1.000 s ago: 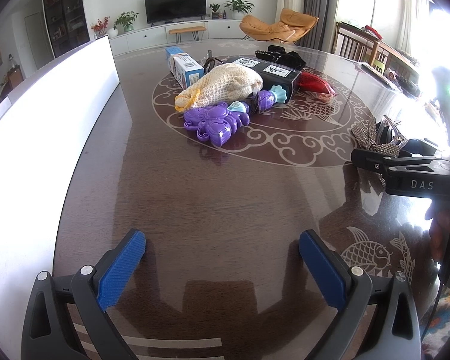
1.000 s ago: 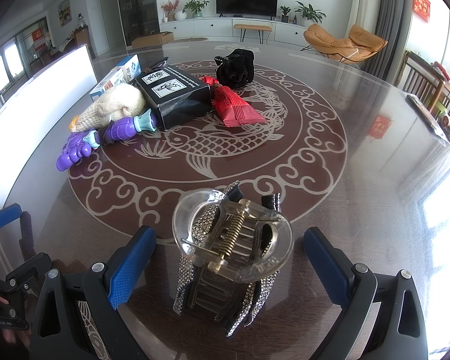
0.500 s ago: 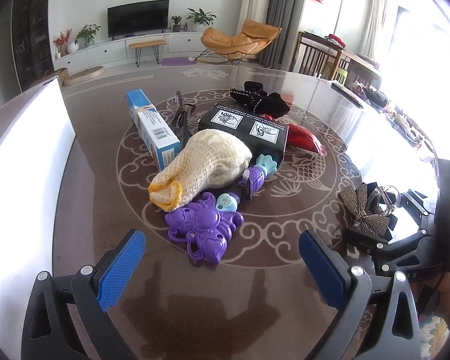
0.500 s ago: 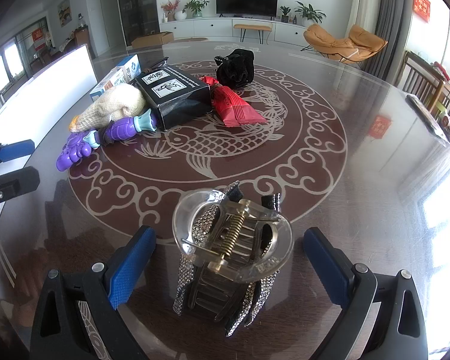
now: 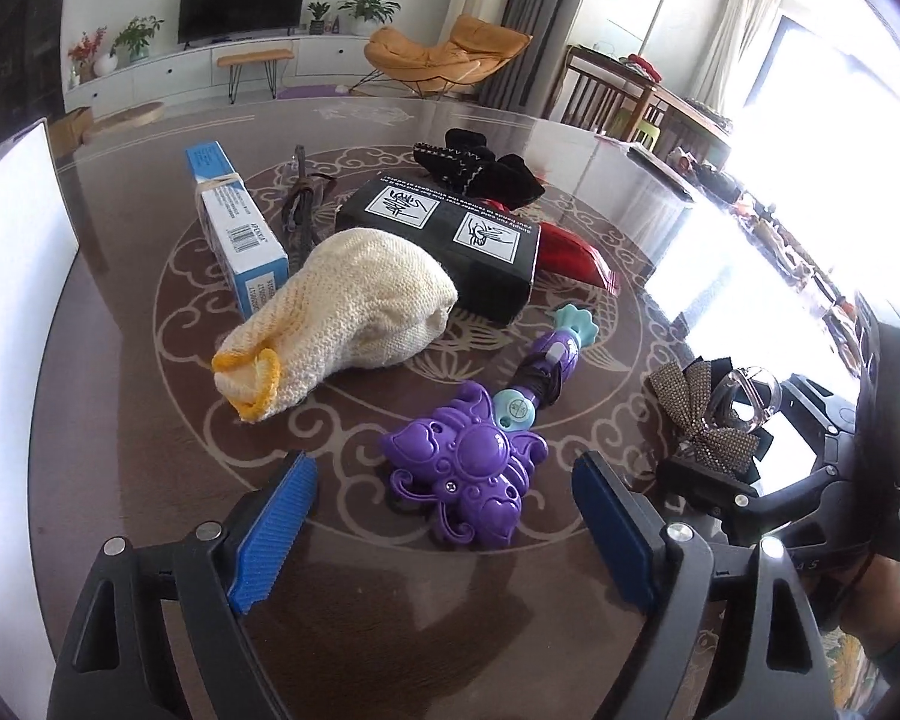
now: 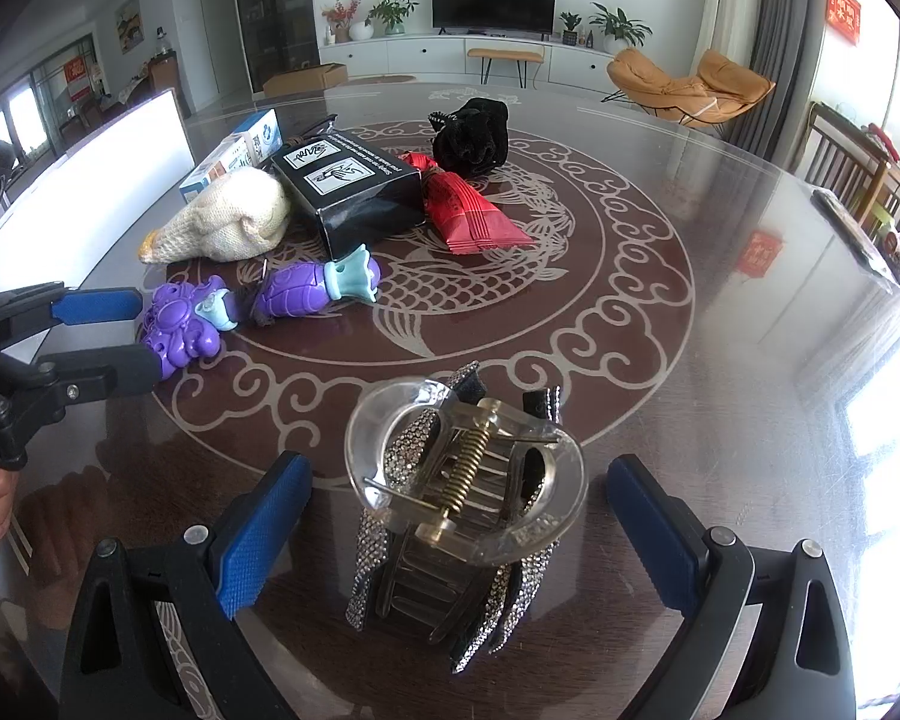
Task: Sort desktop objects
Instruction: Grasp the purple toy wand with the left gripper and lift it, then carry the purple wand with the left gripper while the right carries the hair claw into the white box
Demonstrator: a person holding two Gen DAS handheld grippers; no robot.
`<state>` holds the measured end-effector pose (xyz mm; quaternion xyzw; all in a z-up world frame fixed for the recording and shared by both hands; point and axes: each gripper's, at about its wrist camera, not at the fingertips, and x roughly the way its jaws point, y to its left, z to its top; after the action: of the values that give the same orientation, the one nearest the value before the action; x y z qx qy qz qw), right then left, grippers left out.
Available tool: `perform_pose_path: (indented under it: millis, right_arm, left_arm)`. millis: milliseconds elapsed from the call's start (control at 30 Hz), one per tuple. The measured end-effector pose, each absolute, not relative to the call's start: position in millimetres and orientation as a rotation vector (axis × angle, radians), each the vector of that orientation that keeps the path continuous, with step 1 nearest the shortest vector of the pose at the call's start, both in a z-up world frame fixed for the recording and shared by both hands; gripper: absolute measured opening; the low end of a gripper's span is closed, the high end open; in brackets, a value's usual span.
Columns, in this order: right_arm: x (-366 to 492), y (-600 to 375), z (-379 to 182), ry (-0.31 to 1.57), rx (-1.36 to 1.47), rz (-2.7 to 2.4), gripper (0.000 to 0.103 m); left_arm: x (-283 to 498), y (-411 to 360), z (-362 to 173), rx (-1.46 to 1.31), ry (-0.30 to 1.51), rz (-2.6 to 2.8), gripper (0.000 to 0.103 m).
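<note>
The purple butterfly toy wand point(image 5: 468, 474) lies on the brown table, its head between the blue pads of my left gripper point(image 5: 447, 531). Those jaws are closing, with a gap still showing on both sides of the toy. In the right wrist view the left gripper point(image 6: 147, 336) reaches in from the left around the same toy point(image 6: 180, 324). A clear hair clip with a rhinestone bow point(image 6: 468, 498) sits between the fingers of my right gripper point(image 6: 456, 540), which is open and not touching it.
Behind the toy lie a cream knitted pouch point(image 5: 354, 312), a black box point(image 5: 450, 234), a blue-white box point(image 5: 234, 222), a red packet point(image 5: 570, 255) and a black velvet item point(image 5: 480, 168). A white board point(image 5: 12, 276) stands along the table's left edge.
My left gripper has swung toward the pile and moved forward, so the purple toy now lies between its fingers, and its pads stand closer together. The right gripper and hair clip have not moved.
</note>
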<state>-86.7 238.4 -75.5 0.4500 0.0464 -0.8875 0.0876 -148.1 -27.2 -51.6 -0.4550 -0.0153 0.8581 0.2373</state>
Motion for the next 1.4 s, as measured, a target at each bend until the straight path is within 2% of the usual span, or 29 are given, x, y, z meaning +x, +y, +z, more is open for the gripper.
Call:
perform_pose_path:
  millis: [100, 300, 400, 567, 700, 767, 800, 833, 933, 1067, 1100, 1133, 1167, 1200, 1267, 1400]
  right_arm:
    - [-86.8, 239.0, -75.6, 0.138, 1.34, -2.643, 0.099]
    - [-85.7, 243.8, -74.5, 0.116, 1.326, -2.615, 0.1]
    - [-81.3, 250.9, -75.5, 0.158, 1.332, -2.611, 0.101]
    - [-75.3, 267.2, -75.4, 0.142, 1.356, -2.627, 0.101]
    - [-70.0, 270.5, -73.1, 0.128, 1.365, -2.596, 0.101]
    - [-67.6, 274.8, -71.4, 0.089, 1.372, -2.588, 0.101]
    - [-66.7, 277.6, -69.9, 0.062, 1.375, -2.588, 0.101]
    - [-65.9, 280.2, -67.8, 0.031, 1.373, -2.589, 0.101]
    - [-65.4, 283.0, -59.2, -0.074, 1.348, -2.596, 0.101]
    - [-74.4, 268.2, -55.5, -0.139, 1.334, -2.611, 0.101]
    - [-77.5, 260.9, -58.1, -0.09, 1.351, -2.618, 0.095]
    - [-79.7, 254.2, -61.9, -0.028, 1.377, -2.616, 0.084]
    - [-79.5, 248.7, -62.0, 0.05, 1.376, -2.642, 0.058]
    - [-78.1, 247.5, -61.0, 0.075, 1.365, -2.65, 0.055]
    - [-73.8, 251.6, -54.5, 0.007, 1.345, -2.639, 0.054]
    - [-66.0, 242.1, -19.5, -0.001, 1.24, -2.634, 0.054]
  left_arm:
    - [-157.7, -12.4, -49.2, -1.232, 0.001, 2.319, 0.087]
    - [-148.7, 24.6, -56.1, -1.217, 0.294, 2.238, 0.086]
    - [-139.0, 25.1, -53.0, -1.208, 0.306, 2.162, 0.079]
    - [-151.7, 38.6, -45.5, -1.215, 0.313, 2.219, 0.08]
    - [-164.5, 65.9, -55.7, -1.234, 0.429, 2.228, 0.08]
    - [-164.3, 67.5, -53.0, -1.186, 0.404, 2.251, 0.049]
    - [-164.8, 66.5, -51.7, -1.191, 0.39, 2.266, 0.025]
    - [-164.0, 64.7, -51.5, -1.201, 0.376, 2.281, 0.021]
    - [-152.4, 53.2, -51.3, -1.214, 0.324, 2.339, 0.021]
    - [-127.1, 23.7, -50.0, -1.226, 0.148, 2.414, 0.021]
    - [-119.7, 15.7, -48.2, -1.22, 0.109, 2.433, 0.021]
    - [-112.4, 8.0, -45.3, -1.21, 0.072, 2.451, 0.021]
    - [-103.2, -0.2, -41.1, -1.195, 0.038, 2.47, 0.021]
    - [-94.8, -7.0, -34.5, -1.17, 0.006, 2.487, 0.021]
    - [-78.9, -21.6, -16.4, -1.107, -0.063, 2.523, 0.021]
    - [-48.9, -60.7, 29.5, -0.958, -0.258, 2.595, 0.02]
